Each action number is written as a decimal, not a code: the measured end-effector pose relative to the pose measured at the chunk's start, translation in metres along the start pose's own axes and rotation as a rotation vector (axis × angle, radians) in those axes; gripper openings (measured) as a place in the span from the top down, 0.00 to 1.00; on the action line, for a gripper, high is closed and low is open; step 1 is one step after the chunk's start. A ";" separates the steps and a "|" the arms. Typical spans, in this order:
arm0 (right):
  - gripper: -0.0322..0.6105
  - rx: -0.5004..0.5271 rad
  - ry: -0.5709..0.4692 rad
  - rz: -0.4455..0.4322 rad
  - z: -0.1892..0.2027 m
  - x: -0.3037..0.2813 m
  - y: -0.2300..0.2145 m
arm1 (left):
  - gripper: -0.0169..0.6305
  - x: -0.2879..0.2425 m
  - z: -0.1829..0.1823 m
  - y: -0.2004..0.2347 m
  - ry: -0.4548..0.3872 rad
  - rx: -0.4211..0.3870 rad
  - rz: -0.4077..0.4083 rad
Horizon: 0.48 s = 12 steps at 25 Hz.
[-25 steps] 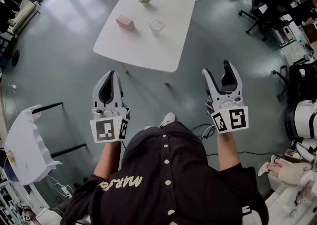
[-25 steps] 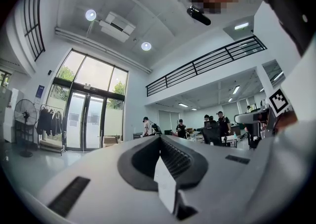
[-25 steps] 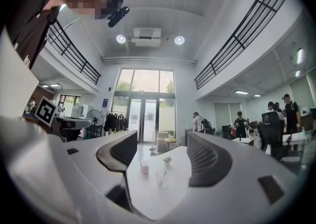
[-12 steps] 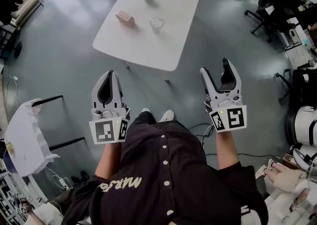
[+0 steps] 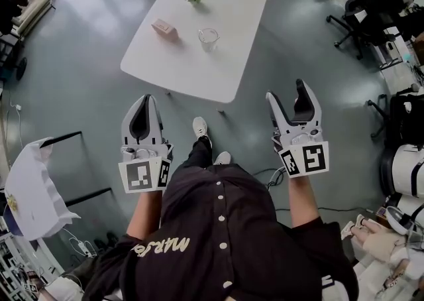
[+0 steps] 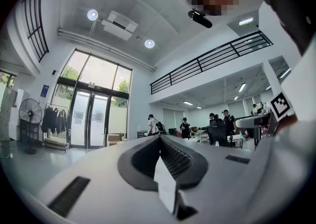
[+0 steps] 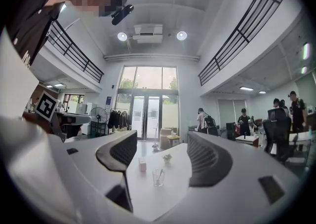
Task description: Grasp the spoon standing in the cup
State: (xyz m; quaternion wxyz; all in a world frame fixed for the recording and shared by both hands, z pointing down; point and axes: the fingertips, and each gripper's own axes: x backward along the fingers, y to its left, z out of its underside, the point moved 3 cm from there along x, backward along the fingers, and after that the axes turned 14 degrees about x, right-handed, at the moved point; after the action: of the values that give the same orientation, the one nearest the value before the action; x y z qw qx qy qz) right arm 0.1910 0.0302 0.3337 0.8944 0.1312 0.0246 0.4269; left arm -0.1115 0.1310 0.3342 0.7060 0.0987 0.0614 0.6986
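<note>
The right gripper [image 7: 160,139], jaws wide apart and empty, is best aimed at the spoon [image 7: 160,173], seemingly leaning in the distant cup [image 5: 208,37], while the left gripper [image 5: 147,101], jaws closed together, is held clear.

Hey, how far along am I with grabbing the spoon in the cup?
Nothing is done yet: the spoon stands in the cup on the white table, well ahead of both grippers. In hand: nothing; the right gripper is open and empty, the left gripper shut. Left: approach and close on the spoon.
</note>
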 end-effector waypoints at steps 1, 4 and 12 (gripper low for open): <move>0.48 0.003 -0.001 0.000 0.000 -0.004 -0.001 | 0.96 -0.005 0.000 0.001 -0.002 0.003 0.003; 0.48 0.009 -0.006 0.001 0.001 -0.017 -0.006 | 0.96 -0.021 0.001 0.007 -0.010 0.009 0.010; 0.48 0.017 -0.004 0.020 0.004 -0.066 -0.024 | 0.96 -0.076 -0.002 0.024 -0.015 0.018 0.034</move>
State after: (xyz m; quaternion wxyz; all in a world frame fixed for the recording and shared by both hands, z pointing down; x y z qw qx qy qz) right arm 0.1680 -0.0364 0.3269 0.8890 0.1399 0.0251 0.4352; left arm -0.1365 0.0549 0.3337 0.6937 0.1114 0.0609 0.7090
